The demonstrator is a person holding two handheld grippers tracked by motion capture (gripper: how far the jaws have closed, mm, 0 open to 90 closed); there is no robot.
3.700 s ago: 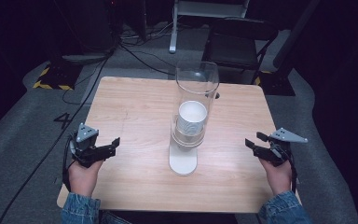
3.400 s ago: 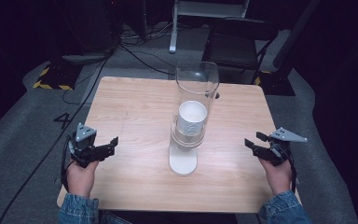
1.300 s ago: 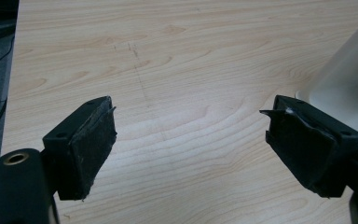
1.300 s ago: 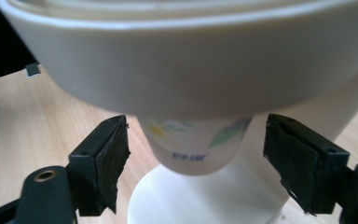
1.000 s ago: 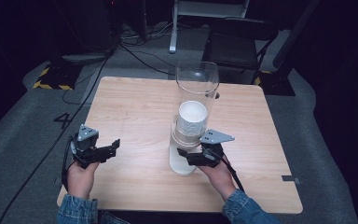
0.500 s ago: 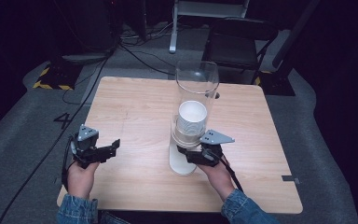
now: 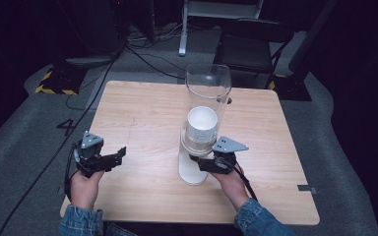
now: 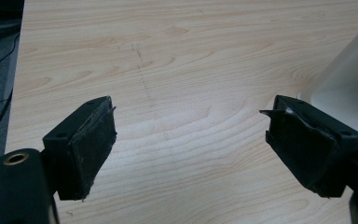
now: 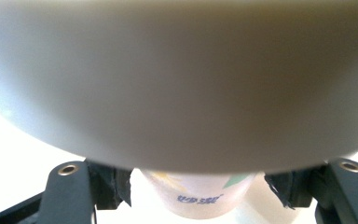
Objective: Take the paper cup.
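Note:
A clear tube dispenser [image 7: 208, 88] stands mid-table on a white base [image 7: 192, 174], with a stack of white paper cups [image 7: 202, 123] inside it. My right gripper [image 7: 197, 161] is under the tube's lower end, above the base. In the right gripper view, the dispenser's blurred underside [image 9: 177, 84] looms overhead. A paper cup [image 9: 198, 198] with blue print hangs below it. My right gripper [image 9: 198, 189] is open, one jaw on each side of the cup with a thin gap. My left gripper [image 7: 120, 152] rests open at the table's front left, nothing between its fingers [image 8: 88, 140].
The wooden table [image 7: 142, 113] has bare room to the left and right of the dispenser. The dispenser's base [image 8: 349, 79] shows at the right of the left gripper view. A dark chair [image 7: 251, 39] and floor cables [image 7: 142, 49] lie beyond the far edge.
My right gripper has come from the table's right side to the dispenser's lower end and has held there for the last second. The left gripper has stayed put.

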